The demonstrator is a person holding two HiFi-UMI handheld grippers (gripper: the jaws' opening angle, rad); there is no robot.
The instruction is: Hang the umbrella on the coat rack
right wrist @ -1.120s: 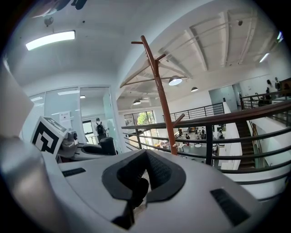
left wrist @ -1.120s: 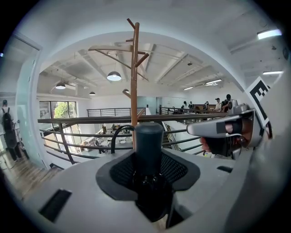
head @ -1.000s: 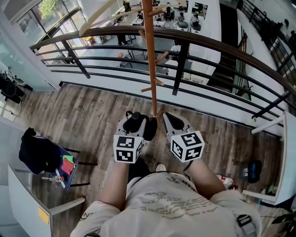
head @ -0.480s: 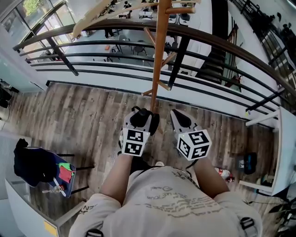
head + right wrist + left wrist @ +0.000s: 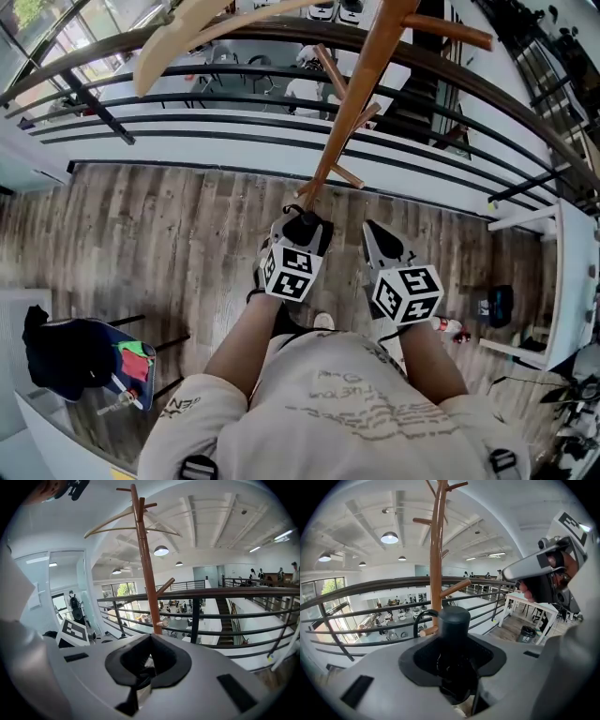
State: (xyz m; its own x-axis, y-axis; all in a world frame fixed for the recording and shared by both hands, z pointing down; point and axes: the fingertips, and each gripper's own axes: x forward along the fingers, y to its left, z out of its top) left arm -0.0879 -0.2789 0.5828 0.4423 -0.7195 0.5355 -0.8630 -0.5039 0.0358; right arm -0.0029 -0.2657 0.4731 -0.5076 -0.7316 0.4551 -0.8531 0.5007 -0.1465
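Note:
A black umbrella [image 5: 454,620] sticks up out of my left gripper [image 5: 454,660], which is shut on it; its thin strap loop [image 5: 417,620] curls to the left of the round end. From the head view the left gripper [image 5: 302,225] sits right at the foot of the wooden coat rack [image 5: 352,103]. The rack's pole [image 5: 436,550] rises just behind the umbrella, with short pegs on both sides. My right gripper [image 5: 375,239] is beside the left one, shut and holding nothing. In the right gripper view the rack [image 5: 145,564] stands ahead of the gripper [image 5: 147,663].
A pale wooden hanger [image 5: 131,520] hangs at the rack's top. A dark metal railing [image 5: 234,80] runs just behind the rack, over a drop to a lower floor. A chair with dark clothes [image 5: 70,352] is at lower left, a white desk [image 5: 562,281] and black bin [image 5: 494,307] at right.
Both grippers have come closer to the rack's pole and slightly right in the head view. The left gripper still holds the umbrella; the rack now leans across the view more steeply.

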